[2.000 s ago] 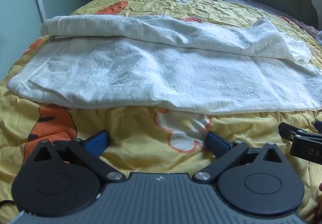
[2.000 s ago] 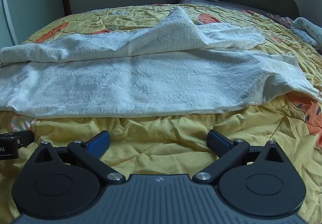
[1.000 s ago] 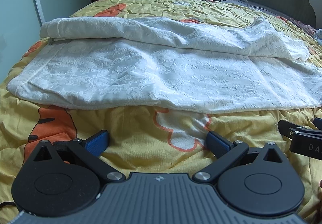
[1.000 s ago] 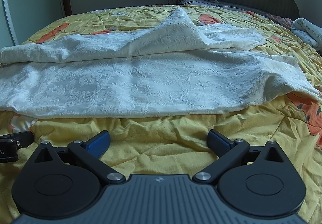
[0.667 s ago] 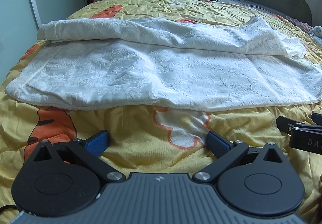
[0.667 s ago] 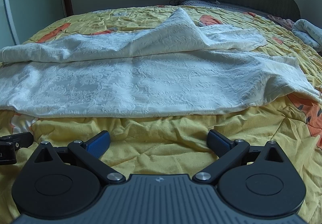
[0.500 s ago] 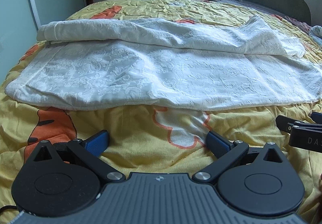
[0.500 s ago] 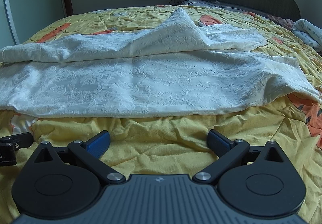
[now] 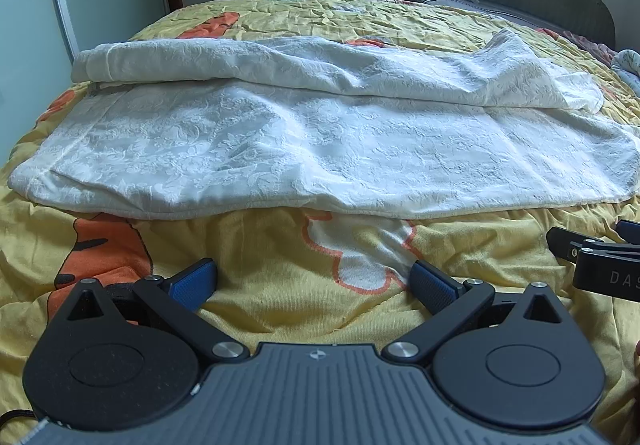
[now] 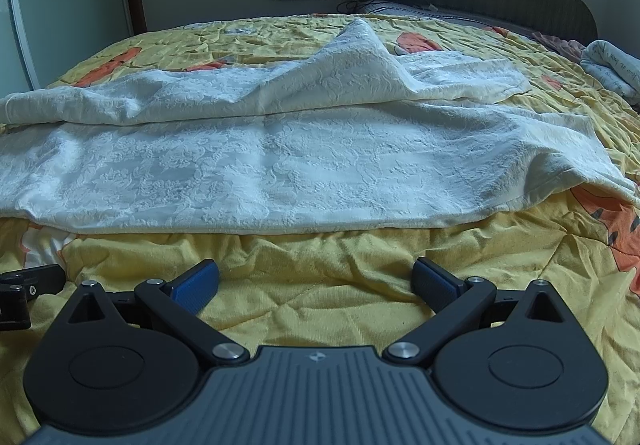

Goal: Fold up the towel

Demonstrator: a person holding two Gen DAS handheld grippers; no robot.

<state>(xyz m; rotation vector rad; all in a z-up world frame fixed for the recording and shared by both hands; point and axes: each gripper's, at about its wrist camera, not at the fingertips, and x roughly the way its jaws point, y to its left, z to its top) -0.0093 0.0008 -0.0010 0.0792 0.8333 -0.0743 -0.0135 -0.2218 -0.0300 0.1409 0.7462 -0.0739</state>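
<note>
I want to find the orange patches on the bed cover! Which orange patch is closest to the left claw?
The big orange patch with black stripes on the yellow bed cover, just ahead-left of the left claw. The other orange patches sit far beyond the white towel.

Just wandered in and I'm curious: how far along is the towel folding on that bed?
Barely begun. The white towel lies spread on the yellow bedspread, its far edge already flopped loosely over itself, uneven. Nothing is in hand: the left gripper and right gripper are open, short of the near hem. Gripping and the proper folds remain.
</note>
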